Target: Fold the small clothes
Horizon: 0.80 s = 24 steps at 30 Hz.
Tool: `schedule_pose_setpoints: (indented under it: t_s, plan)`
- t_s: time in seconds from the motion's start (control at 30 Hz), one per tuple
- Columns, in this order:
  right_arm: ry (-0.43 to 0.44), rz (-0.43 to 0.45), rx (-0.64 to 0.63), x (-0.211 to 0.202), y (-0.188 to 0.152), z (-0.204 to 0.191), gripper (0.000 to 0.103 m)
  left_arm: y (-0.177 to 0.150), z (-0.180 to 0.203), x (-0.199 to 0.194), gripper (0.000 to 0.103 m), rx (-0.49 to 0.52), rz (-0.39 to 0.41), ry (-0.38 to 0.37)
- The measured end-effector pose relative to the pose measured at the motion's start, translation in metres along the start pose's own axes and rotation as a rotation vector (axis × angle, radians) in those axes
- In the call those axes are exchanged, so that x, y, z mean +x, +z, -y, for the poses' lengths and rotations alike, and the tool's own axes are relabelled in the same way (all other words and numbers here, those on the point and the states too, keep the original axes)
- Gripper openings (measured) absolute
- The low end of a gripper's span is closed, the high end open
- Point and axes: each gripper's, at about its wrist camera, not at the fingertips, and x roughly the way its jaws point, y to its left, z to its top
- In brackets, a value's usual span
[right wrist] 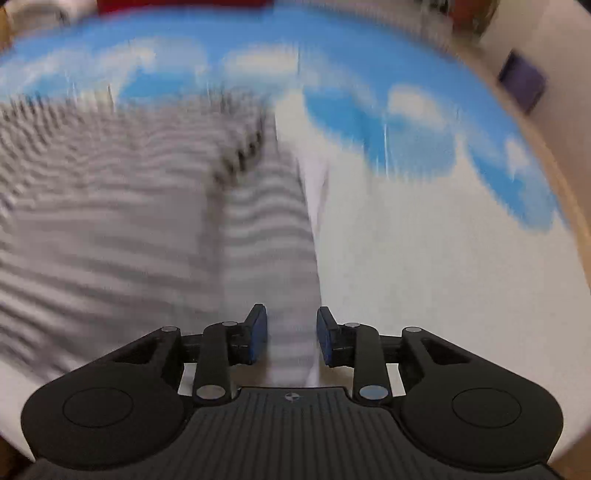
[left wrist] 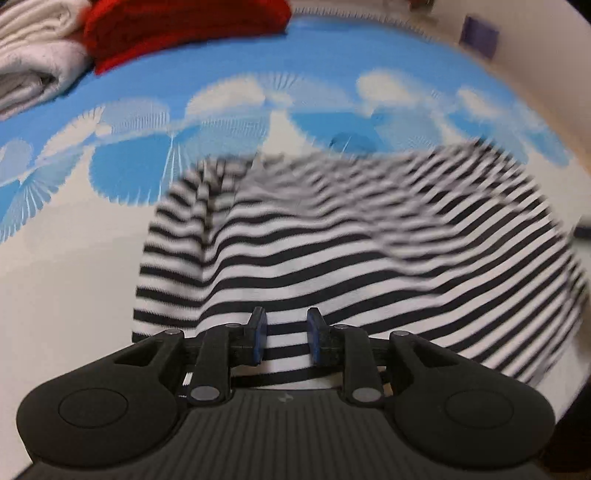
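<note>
Nearest the left wrist camera, the black two-finger left gripper [left wrist: 283,338] with blue pads is pointing steeply down with its jaws standing a narrow way apart; the cloth is showing in the gap below them and neither blue pad is pressing on it. Just beyond those fingertips, the black-and-white striped knit garment [left wrist: 354,251] is lying flat on the bed cover, one folded-in sleeve or side panel running along its left edge, the far part of it blurred. In the right wrist view, the black two-finger right gripper [right wrist: 291,334] is likewise pointing downward with its jaws standing a little apart; a narrow strip of the same striped garment [right wrist: 122,206] is passing under the gap, and the pads are not closing on it. Here the garment is spreading to the left of the gripper, its right edge lying just at the fingertips, all of it heavily blurred. Under and beyond the garment, the white bed cover printed with blue fan-shaped circles [left wrist: 74,266] is stretching away toward the wall. At its far left corner, a folded white towel-like stack [left wrist: 33,62] is lying beside a folded red knit cloth [left wrist: 177,29], the two touching, well apart from the striped garment. Farthest off, a small purple rectangle [left wrist: 480,35] is showing on the pale wall.
</note>
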Motion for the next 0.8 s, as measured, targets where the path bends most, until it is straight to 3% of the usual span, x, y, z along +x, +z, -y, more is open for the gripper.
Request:
schedule_pose_setpoints:
  t_s: [0.07, 0.13, 0.3, 0.47, 0.53, 0.8]
  plan:
    - [0.037, 0.101, -0.029, -0.006, 0.01, -0.01, 0.033, 0.004, 0.003, 0.015, 0.026, 0.011, -0.049, 0.034]
    - [0.076, 0.125, -0.046, -0.002, 0.017, -0.022, 0.034, 0.011, 0.002, 0.019, 0.026, -0.02, -0.041, 0.045]
    - [0.122, 0.109, -0.083, 0.03, 0.04, -0.047, 0.035, 0.029, -0.004, 0.016, 0.026, -0.113, 0.063, 0.085]
    - [0.018, 0.004, -0.164, 0.061, 0.05, -0.064, 0.038, 0.041, -0.006, 0.04, 0.026, -0.11, 0.054, 0.18]
    - [-0.006, -0.043, -0.132, 0.08, 0.056, -0.061, 0.048, 0.046, -0.011, 0.049, 0.031, -0.124, 0.055, 0.213]
    - [-0.025, -0.063, -0.029, 0.105, 0.066, -0.049, 0.051, 0.055, -0.021, 0.059, 0.039, -0.152, 0.014, 0.212]
